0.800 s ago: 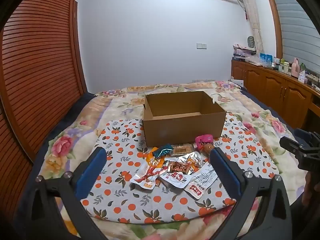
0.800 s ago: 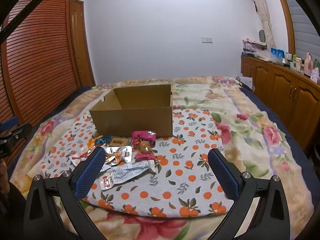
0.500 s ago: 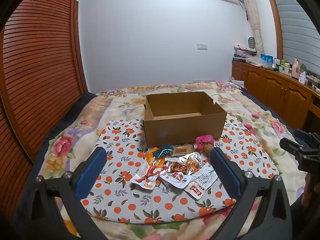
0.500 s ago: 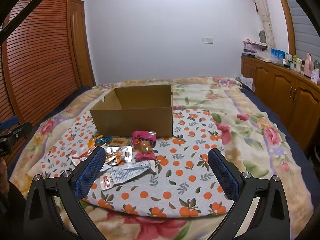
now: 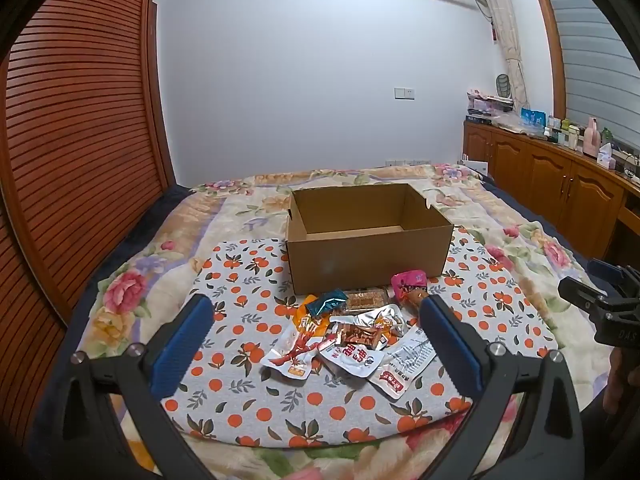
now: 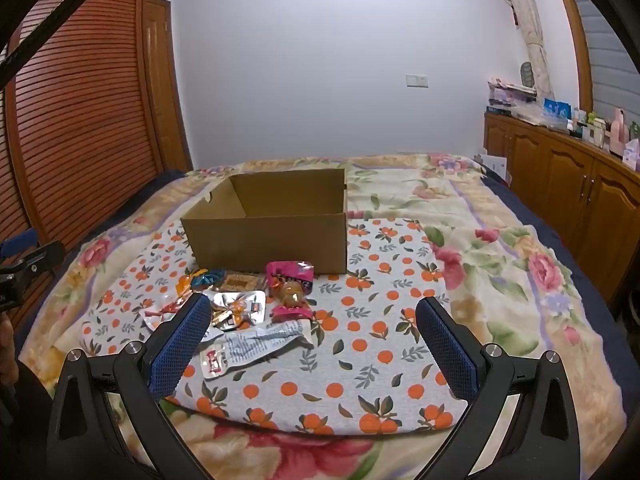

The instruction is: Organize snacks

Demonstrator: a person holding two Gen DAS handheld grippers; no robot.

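Both claws hung over the near end of the bed point(image 5: 520, 240), tilted down toward the snacks, and both stood wide open with nothing between their pads. The left claw point(image 5: 312, 344) framed the pile of snacks point(image 5: 348, 336) on the orange-print cloth point(image 5: 240, 280); the right claw point(image 6: 312, 344) sat off to the pile's right, over bare cloth.

The snacks lay in a loose heap just in front of the box point(image 5: 368, 248), which stood open and looked empty. A pink packet point(image 6: 290, 276) rested nearest the box wall, a teal one point(image 5: 328, 300) to the left, and flat white pouches point(image 6: 256, 344) overlapped at the near edge.

I judged nothing had been sorted yet. The trouble ahead, to my eye, was the overlap: a claw closing on one pouch could pinch its neighbour too, or drag the heap. The foil looked slick and flat against soft bedding, so the pads might slide off or gather up cloth. The box sat on a yielding quilt and could be nudged or tipped by a careless drop.
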